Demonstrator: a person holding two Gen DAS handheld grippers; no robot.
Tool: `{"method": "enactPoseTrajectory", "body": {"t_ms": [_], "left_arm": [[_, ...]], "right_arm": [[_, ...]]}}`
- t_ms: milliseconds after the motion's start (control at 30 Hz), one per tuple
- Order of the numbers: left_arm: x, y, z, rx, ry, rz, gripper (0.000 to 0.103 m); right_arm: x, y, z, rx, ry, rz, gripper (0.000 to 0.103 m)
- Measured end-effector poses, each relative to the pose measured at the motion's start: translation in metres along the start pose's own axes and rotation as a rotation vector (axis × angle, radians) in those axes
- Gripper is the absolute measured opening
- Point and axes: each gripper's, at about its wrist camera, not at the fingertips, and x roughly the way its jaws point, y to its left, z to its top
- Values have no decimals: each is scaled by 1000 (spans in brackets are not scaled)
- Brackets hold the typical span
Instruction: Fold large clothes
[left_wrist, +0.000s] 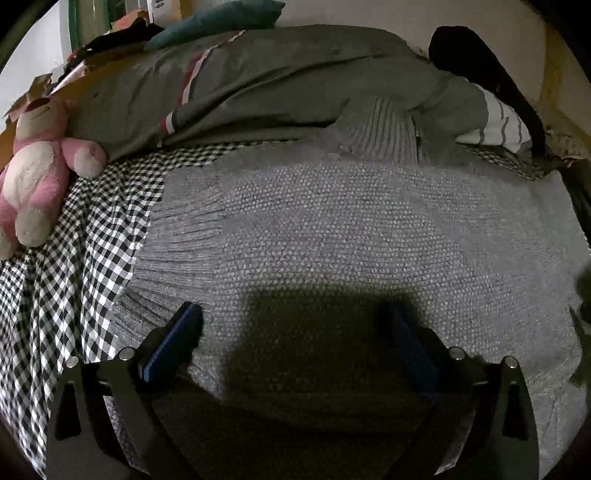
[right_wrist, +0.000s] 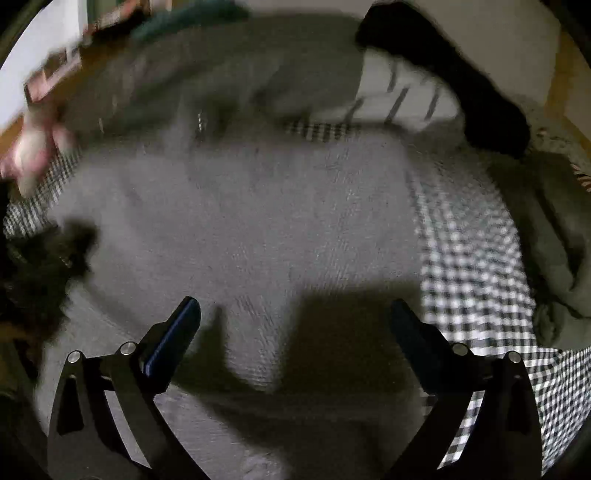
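Note:
A grey knitted sweater (left_wrist: 332, 229) lies spread flat on a black-and-white checked bedsheet (left_wrist: 74, 266). Its ribbed hem is at the left and a ribbed cuff (left_wrist: 380, 133) lies folded at the far side. My left gripper (left_wrist: 295, 325) is open just above the sweater's near part, with nothing between its fingers. In the right wrist view, which is blurred, the sweater (right_wrist: 240, 206) fills the middle, with the checked sheet (right_wrist: 476, 266) to its right. My right gripper (right_wrist: 295, 325) is open and empty above the sweater's near right part.
A pink and white plush bear (left_wrist: 37, 170) lies at the left on the sheet. A grey blanket with a red and white stripe (left_wrist: 240, 81) is bunched behind the sweater. A striped white pillow (left_wrist: 502, 125) and a black cloth (left_wrist: 480, 62) lie at the back right.

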Motion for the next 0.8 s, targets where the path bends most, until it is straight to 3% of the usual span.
{"method": "enactPoseTrajectory", "body": {"t_ms": [67,233,333,433,567,633,733,800], "left_arm": [[0,0,0,0,-2,-1,98],[-4,-4,-3,0,-12,8,98],[-5,-6,-4,3,-20,19,99],[-4,-6,-3,3,-22,20,99],[-4,-6,-3,4,-24,21,99],[-5,-5,-3,1,-26,17,99],[-5,-4,-3,0,-28,16,99],[-5,-4,-3,-1,-29,14,99]], "right_arm": [[9,9,-10,-68,-14,-44,99],[-14,-15,-23,32,-4,-68,99],[-36,-15,-37,69,-66,17,100],[-47,27,-47,-37,-107,52,100],[-24,73,-63,-139,-50,22,100],[-24,72,-69,-127,-62,13,100],[-26,49,-79,-20,-9,85,99],[-36,43,-90,-19,-16,65,99]]}}
